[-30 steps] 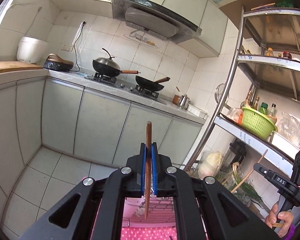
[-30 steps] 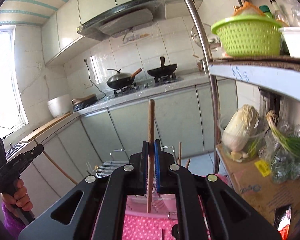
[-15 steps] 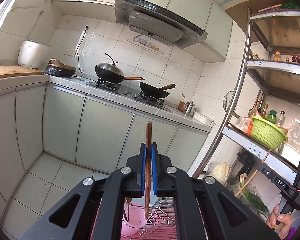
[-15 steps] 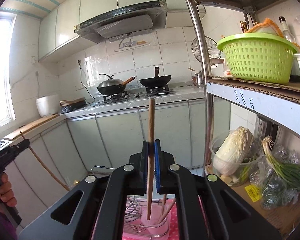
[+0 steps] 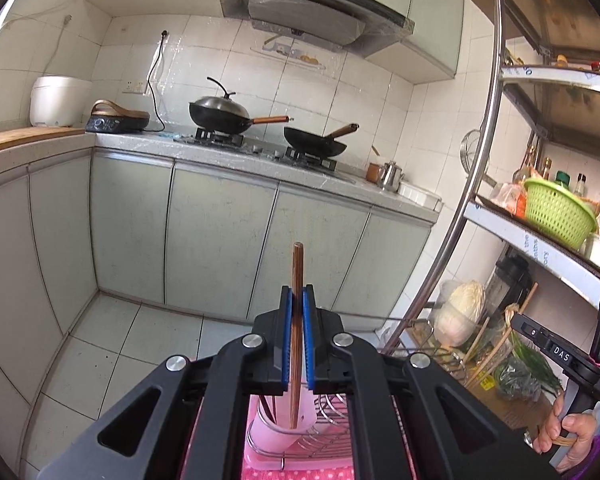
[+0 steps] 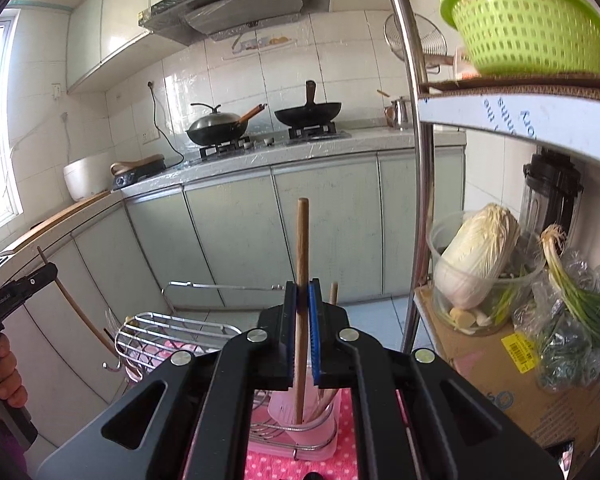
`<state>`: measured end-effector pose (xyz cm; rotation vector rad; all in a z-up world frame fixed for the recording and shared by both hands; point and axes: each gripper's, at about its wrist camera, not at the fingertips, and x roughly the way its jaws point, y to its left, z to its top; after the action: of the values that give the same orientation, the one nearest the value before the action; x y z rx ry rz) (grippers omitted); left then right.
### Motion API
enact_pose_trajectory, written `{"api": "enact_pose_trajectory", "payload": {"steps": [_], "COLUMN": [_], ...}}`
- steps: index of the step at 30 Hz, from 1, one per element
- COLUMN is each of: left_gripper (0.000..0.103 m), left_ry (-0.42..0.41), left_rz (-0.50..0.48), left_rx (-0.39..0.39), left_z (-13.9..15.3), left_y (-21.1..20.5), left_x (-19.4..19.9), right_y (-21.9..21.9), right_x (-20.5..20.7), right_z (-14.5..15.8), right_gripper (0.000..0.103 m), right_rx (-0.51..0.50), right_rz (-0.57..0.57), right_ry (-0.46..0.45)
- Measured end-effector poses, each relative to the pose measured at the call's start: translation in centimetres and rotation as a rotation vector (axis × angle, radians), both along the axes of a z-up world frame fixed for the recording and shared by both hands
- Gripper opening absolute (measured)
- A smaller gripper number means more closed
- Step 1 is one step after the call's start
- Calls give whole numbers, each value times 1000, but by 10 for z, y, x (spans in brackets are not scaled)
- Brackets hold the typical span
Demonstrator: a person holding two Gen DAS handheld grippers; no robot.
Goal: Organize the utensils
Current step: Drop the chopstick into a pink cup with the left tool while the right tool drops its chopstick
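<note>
Your left tool [image 5: 297, 300] is squeezed tight on a dark brown chopstick [image 5: 296, 280]. The stick stands straight up between the two blue pads [image 5: 286, 336]. Its top pokes out above the pads. Its bottom end hangs just over the mouth of a pink cup [image 5: 280, 428], which sits at the near side of a wire dish rack [image 5: 332, 440]. A few dark sticks already lean inside that cup. You cannot tell if the tip is touching the cup or just above it.

Your right tool [image 6: 303, 300] is squeezed tight on a light wooden chopstick [image 6: 301, 248]. This stick also stands up between blue pads [image 6: 314, 344], leaning a little. Its bottom end goes down into the pink cup [image 6: 300, 416], next to other light sticks [image 6: 332, 294] that are standing in it. The cup is held by the wire dish rack [image 6: 172, 328], and the rack sits on a pink cloth with white dots [image 6: 284, 466].

At the left edge of the right camera's view, your left hand [image 6: 0, 372] grips its black handle. At the lower right of the left camera's view, your right hand [image 5: 568, 430] holds the other handle.

Behind it all is the tabletop [image 5: 260, 156] with two black woks [image 5: 220, 114] on the stove. On the right is a metal shelf [image 6: 420, 160] with a green basket [image 6: 528, 24] and a cabbage [image 6: 476, 256].
</note>
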<state>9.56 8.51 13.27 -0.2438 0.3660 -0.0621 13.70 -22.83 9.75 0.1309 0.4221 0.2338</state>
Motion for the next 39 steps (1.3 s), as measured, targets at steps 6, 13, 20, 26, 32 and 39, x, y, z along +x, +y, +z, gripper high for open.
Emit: {"api": "enact_pose_trajectory", "payload": {"steps": [6,13,20,26,32,39], "left_gripper": [5,5,6,33,44,45], "left_ry": [91,161,158,91,76,84], "left_rz": [3,16,16,44,30,28], "left_rx": [-5,-33,-50,-36,-38,-46], "left_z": [-34,-63,-68,-58,-48,-45], "left_y": [-1,6,12,13,12,9], "left_x": [8,19,20,9,-1,-13], "right_y": [-1,3,-5,-7,-7,-6], "right_x": [-8,-13,-6,3,3,-17], "right_z": [-22,-48,-64,-61,-58,-46], "right_gripper": [6,6,6,7,31,41], "right_rx": [17,19,35,34,61,63], "right_rz": [13,20,-8,-11,16,40], "right_ry": [42,88,126,144,171,137]}}
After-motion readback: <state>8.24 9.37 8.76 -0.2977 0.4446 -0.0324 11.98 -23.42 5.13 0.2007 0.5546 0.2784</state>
